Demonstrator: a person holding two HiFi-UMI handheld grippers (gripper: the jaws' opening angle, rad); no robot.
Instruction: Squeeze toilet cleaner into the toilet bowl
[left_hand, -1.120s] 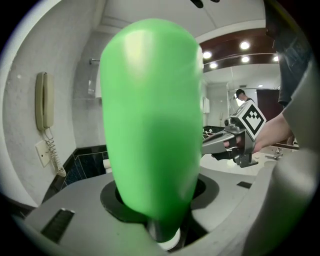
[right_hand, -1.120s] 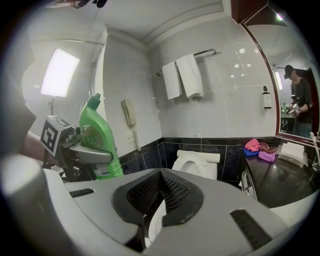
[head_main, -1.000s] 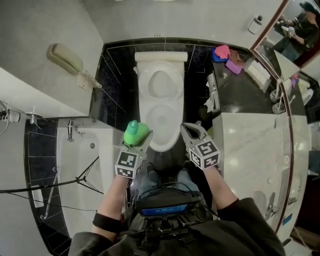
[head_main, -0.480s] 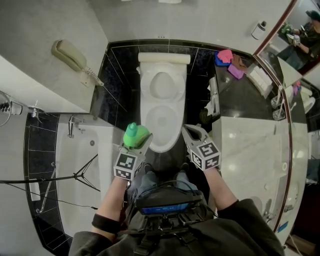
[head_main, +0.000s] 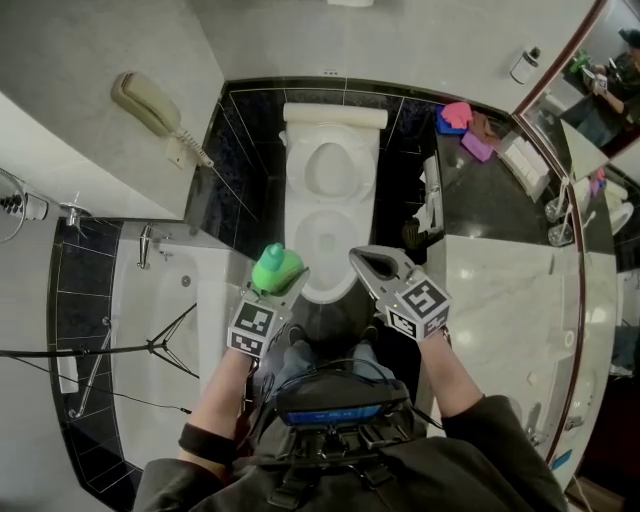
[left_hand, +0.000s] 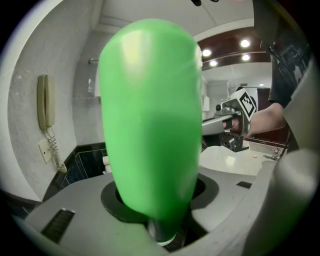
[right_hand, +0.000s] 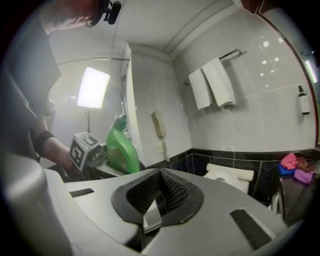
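Two forearms extended toward toilet bowl (head_main: 298, 245) near rim: left gripper (head_main: 277, 280) clamps green bottle (head_main: 274, 267) at bowl's left; right gripper (head_main: 366, 262), jaws together, empty, at bowl's right.

Bathroom fixtures and loose items.
We see a wall phone (head_main: 150, 105) at upper left, a bathtub (head_main: 170, 330) below it, a pale marble counter (head_main: 500, 290) at right, and a pink cloth (head_main: 455, 113) beside a purple cloth (head_main: 477, 146) on a dark ledge (head_main: 470, 190).

Green toilet cleaner bottle (head_main: 275, 268), upright, near front-left of white toilet bowl (head_main: 325, 240), lid raised.
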